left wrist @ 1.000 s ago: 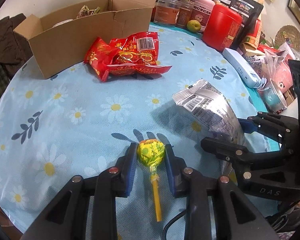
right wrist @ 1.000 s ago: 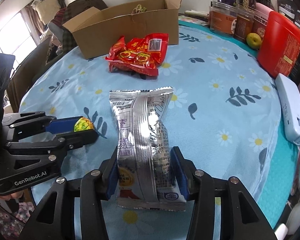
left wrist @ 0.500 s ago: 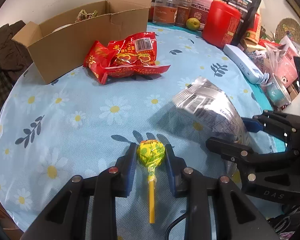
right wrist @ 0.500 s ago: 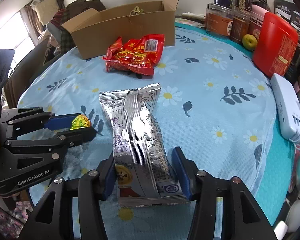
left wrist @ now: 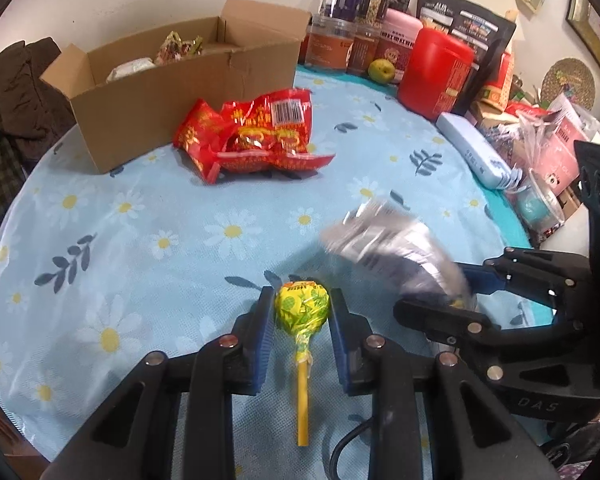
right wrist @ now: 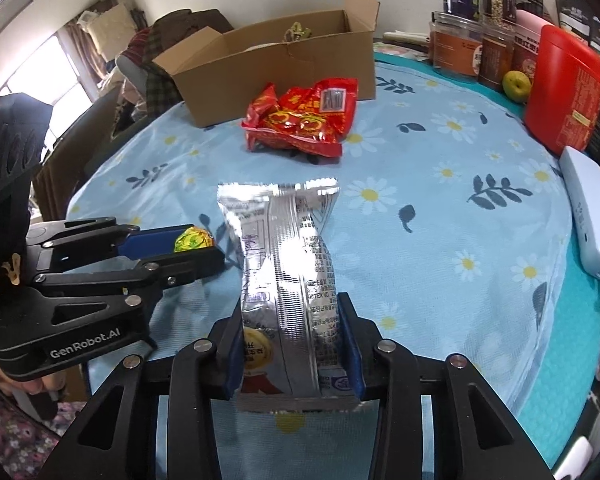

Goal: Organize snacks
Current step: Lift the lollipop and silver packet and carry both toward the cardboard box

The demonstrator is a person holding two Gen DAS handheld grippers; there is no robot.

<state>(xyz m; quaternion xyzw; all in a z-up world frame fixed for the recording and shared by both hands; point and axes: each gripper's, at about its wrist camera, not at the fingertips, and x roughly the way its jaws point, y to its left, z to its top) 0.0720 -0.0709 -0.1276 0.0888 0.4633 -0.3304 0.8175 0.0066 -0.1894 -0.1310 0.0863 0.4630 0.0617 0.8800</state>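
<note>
Pickup step: left gripper [left wrist: 302, 310] clamps lollipop [left wrist: 301, 307]; right gripper [right wrist: 292, 344], jaws just closing, pinches silver packet [right wrist: 286, 276]. Next: carry both ahead into box [left wrist: 188, 80].

Both views are bright and evenly lit, colours vivid on the blue tablecloth [left wrist: 140, 240]. Daylight floods in from the window [right wrist: 44, 76] at the right wrist view's left edge, blown out to near white there. The silver snack packet [right wrist: 288, 280] throws a hard glare stripe down its middle in that view, while in the left wrist view it smears with motion blur. Soft, short shadows sit under the red snack bag [left wrist: 256, 140]. Heavy fisheye bending curls the table rim, and black vignette eats every corner. Near fingers stay sharp.
</note>
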